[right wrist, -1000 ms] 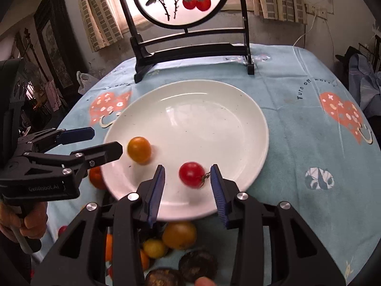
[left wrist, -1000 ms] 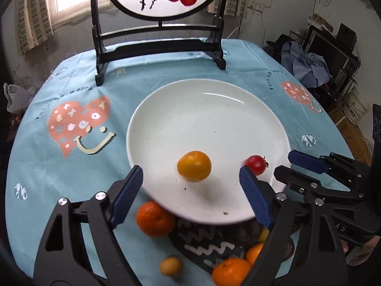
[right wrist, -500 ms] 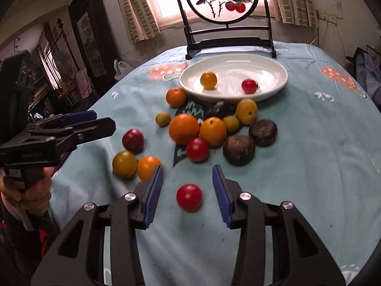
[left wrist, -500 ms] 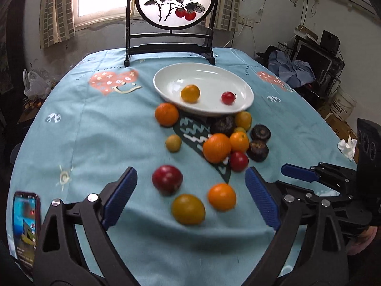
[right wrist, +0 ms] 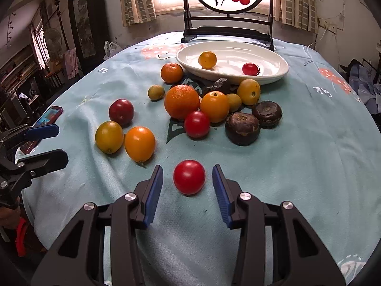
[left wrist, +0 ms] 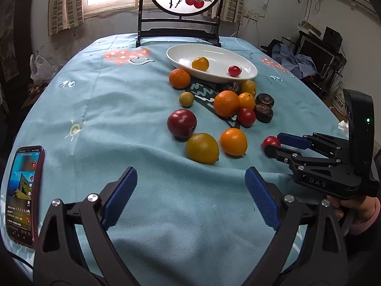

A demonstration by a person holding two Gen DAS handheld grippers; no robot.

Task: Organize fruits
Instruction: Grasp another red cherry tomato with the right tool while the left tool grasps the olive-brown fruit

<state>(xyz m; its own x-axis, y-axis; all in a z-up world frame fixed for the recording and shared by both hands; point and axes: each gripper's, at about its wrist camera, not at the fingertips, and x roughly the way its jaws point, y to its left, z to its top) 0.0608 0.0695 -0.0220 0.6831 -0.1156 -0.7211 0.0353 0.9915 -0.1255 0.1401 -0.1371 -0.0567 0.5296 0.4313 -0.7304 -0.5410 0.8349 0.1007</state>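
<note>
A white plate [left wrist: 247,70] [right wrist: 273,71] at the far side of the table holds a yellow tomato [right wrist: 207,59] and a small red tomato [right wrist: 250,68]. Several fruits lie loose on the blue cloth in front of it: oranges, yellow and red tomatoes, a dark red plum [left wrist: 182,123] and dark brown fruits [right wrist: 242,128]. My right gripper [right wrist: 188,186] is open, its jaws on either side of a red tomato [right wrist: 189,176] that rests on the cloth. My left gripper [left wrist: 190,197] is open and empty, low over the near cloth, short of a yellow tomato [left wrist: 202,148].
A phone [left wrist: 22,195] with a lit screen lies at the table's near left edge. A black stand with a round painted panel [left wrist: 178,12] stands behind the plate. Chairs, clothes and clutter surround the table.
Both grippers have pulled back from the plate to the near side of the table. The right gripper now has the near red tomato between its open jaws.
</note>
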